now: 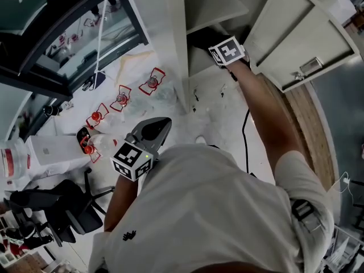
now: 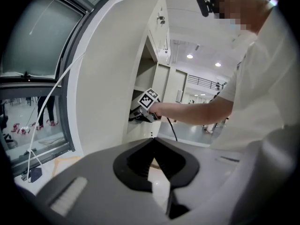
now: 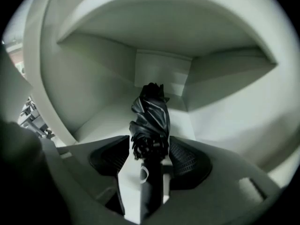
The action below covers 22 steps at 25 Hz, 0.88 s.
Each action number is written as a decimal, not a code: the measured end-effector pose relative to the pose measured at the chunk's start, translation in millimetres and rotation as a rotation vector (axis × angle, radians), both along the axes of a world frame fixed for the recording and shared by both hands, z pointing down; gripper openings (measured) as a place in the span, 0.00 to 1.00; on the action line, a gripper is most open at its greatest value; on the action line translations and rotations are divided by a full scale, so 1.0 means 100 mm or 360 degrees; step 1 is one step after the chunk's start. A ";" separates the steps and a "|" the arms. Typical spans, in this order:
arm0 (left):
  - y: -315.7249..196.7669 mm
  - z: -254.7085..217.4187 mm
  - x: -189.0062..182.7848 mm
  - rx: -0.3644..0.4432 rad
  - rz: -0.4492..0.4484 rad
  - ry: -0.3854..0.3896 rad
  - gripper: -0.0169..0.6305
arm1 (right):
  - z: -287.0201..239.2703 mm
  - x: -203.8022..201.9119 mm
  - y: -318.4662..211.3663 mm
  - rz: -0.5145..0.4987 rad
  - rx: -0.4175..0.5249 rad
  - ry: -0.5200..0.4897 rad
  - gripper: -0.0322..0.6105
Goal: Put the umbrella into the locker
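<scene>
Our right hand-held gripper was reaching into the off-white metal locker, jaws spread wide. The black folded fabric umbrella lay inside the compartment btwn the jaws, handle end toward us and tip pointing at the back wall. The left pad stood clear of it. The right pad was just beside it, and we couldn't tell if they touched. The locker's pale door stood open, to the right of our arm in head view. Our left hand-held gripper was outside the locker, near the dark-framed window, w/ jaws together at the tips and nothing btwn them. A black office chair stood well apart from the locker, at head view's lower left.
</scene>
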<state>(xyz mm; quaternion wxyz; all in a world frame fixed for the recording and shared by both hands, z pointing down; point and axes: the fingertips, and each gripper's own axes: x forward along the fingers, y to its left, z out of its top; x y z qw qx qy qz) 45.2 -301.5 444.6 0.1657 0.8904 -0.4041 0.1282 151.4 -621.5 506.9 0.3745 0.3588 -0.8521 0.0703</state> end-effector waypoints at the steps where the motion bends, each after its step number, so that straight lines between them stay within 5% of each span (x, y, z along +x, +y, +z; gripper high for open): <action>1: 0.02 0.01 0.00 0.0000 0.0015 0.0001 0.11 | -0.03 0.03 0.04 0.0014 0.0008 -0.0005 0.46; 22: 0.85 -0.03 -0.48 0.0040 0.0276 0.0063 0.11 | -0.36 0.29 1.55 0.0326 0.0111 -0.0201 0.46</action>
